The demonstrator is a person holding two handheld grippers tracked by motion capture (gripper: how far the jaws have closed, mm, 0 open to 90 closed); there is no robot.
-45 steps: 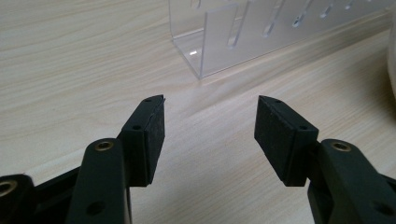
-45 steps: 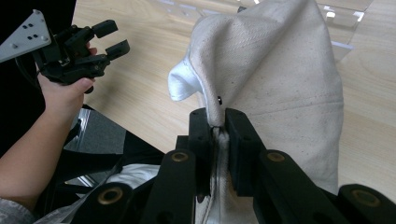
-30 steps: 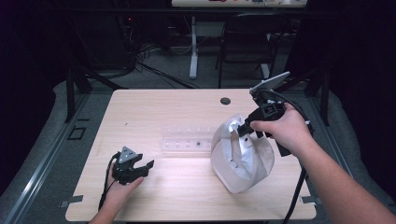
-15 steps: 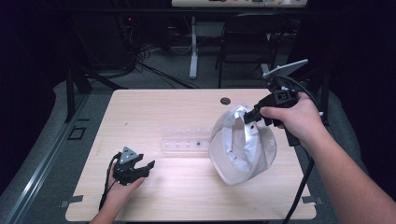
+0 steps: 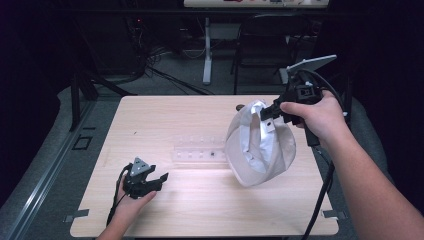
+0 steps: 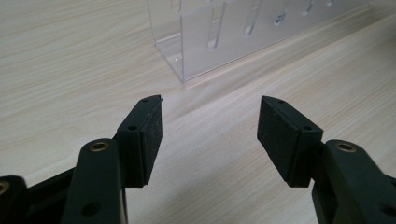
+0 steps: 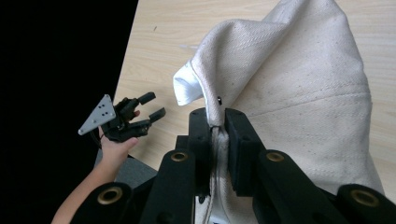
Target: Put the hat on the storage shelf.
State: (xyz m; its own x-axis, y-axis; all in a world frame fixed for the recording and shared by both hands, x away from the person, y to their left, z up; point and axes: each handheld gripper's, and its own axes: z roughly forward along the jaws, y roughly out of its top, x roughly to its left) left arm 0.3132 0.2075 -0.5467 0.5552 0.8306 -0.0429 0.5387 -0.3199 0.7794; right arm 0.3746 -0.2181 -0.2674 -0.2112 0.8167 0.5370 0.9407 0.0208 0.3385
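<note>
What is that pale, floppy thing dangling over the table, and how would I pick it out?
Start at the light wooden table and look to its right half, above the clear plastic rack. There a cream cloth hat hangs in the air, its rim pinched in the right gripper. It is the one soft fabric thing here, and the one lifted off the table.

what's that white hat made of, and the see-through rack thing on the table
The hat looks like off-white woven cotton, probably canvas or twill: matte, with a visible diagonal weave, stitched seams, and soft folds where the right gripper pinches its edge. The rack looks like clear acrylic or similar hard plastic: glossy, transparent, with bright sharp edges and cut slots. The table shows pale wood grain, possibly laminate.
</note>
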